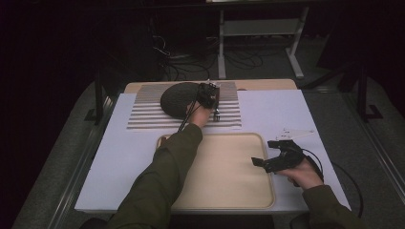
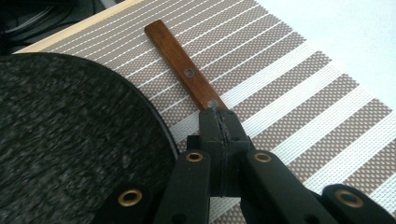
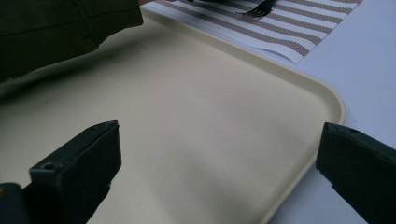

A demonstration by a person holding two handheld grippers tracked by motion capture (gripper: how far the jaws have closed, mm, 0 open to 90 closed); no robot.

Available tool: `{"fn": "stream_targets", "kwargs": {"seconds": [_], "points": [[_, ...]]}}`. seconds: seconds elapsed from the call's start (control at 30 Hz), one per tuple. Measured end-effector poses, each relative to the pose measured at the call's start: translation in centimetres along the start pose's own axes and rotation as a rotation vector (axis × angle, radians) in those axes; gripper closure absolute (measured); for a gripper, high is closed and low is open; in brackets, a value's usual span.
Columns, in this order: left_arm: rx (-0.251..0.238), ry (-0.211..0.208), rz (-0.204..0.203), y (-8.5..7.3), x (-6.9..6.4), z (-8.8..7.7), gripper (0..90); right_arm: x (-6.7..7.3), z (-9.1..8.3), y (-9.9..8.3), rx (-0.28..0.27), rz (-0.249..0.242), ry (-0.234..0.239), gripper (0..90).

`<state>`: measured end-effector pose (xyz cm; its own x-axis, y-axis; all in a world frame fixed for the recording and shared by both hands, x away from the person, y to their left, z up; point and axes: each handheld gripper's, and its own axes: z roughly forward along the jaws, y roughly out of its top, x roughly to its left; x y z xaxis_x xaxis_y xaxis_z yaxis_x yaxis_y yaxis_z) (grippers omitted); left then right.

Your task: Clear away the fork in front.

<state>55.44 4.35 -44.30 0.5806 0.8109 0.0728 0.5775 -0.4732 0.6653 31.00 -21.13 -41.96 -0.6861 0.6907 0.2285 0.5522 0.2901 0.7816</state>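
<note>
A fork with a brown wooden handle (image 2: 183,65) lies on a striped placemat (image 2: 303,93), beside a dark round plate (image 2: 70,140). My left gripper (image 2: 219,123) is shut on the handle's near end. In the high view this gripper (image 1: 212,98) is at the plate's (image 1: 177,99) right edge, and the fork's tines (image 1: 217,114) point toward the person. The tines (image 3: 259,9) also show at the top of the right gripper view. My right gripper (image 1: 266,162) stands open and holds nothing, low over the right side of a cream tray (image 1: 229,191).
The placemat (image 1: 143,117) lies at the back of a white table top (image 1: 286,109), with the tray (image 3: 187,116) in front of it. The left sleeve (image 1: 162,176) crosses the tray's left part. Cables and a white frame stand on the dark floor behind.
</note>
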Motion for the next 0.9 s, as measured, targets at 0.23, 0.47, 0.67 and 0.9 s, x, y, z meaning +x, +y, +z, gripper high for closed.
{"fn": "stream_targets", "kwargs": {"seconds": [0.23, 0.47, 0.67, 0.9], "points": [[-0.005, -0.031, 0.01, 0.1, -0.6, 0.2, 90.0, 0.0, 0.1, 0.0, 0.0, -0.003, 0.0, 0.0], [-0.004, -0.043, 0.018, 0.2, -1.1, 0.2, 89.9, 0.1, 0.1, 0.0, 0.002, -0.004, 0.0, 0.1], [-0.005, -0.066, 0.042, 0.2, -1.6, 0.3, 89.9, 0.1, 0.1, 0.0, 0.002, -0.005, 0.001, 0.0], [-0.009, -0.061, 0.027, 0.2, -1.4, 0.1, 89.8, 0.1, 0.1, 0.0, 0.001, -0.005, 0.001, 0.1]]}}
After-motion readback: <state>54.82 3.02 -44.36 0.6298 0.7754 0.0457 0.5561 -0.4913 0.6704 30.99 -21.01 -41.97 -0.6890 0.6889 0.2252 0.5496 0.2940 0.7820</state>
